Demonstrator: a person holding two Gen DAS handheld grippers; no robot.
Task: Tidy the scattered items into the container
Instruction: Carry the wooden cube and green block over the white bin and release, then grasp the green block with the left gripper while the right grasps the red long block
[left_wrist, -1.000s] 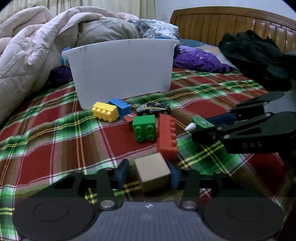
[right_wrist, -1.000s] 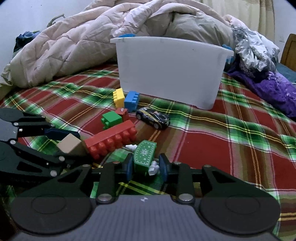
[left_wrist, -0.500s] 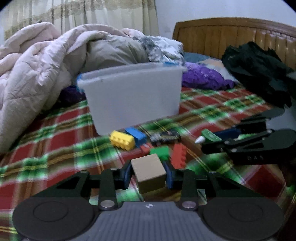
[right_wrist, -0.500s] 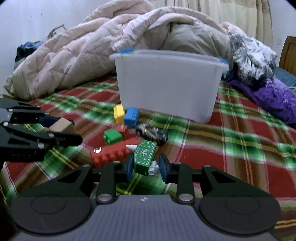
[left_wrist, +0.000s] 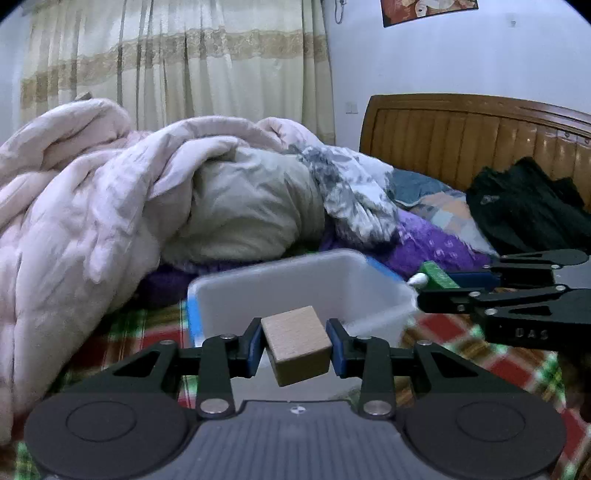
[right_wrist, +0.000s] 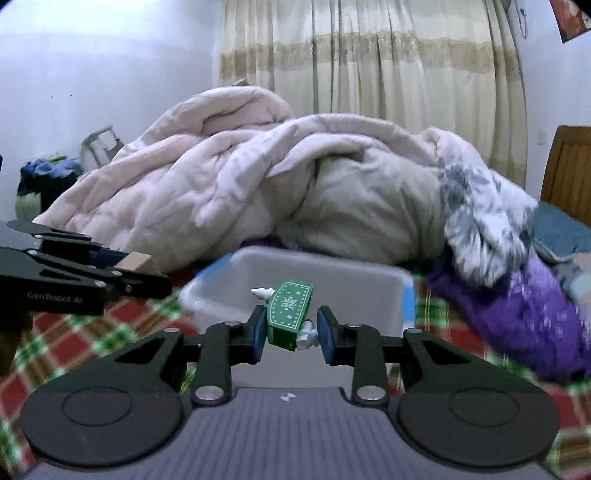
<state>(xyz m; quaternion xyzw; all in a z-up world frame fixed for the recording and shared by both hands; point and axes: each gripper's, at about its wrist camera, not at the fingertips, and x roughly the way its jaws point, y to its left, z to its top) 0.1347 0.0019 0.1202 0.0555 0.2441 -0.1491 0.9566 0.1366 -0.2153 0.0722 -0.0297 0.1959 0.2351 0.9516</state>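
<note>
Rumpled pink quilt (left_wrist: 92, 229) and purple cloth (right_wrist: 524, 306) behind white container (left_wrist: 384, 295).

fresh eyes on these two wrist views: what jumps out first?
First, the two loads held up front: the left gripper clamps a tilted wooden cube, and the right gripper clamps a green patterned toy with white ends. Just beyond both sits the white bin on the plaid bedspread, its open top in view. Behind it a big rumpled pink quilt fills the middle of each view.

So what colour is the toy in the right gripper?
Green toy with white snowflake dots, clearest in the right wrist view.
</note>
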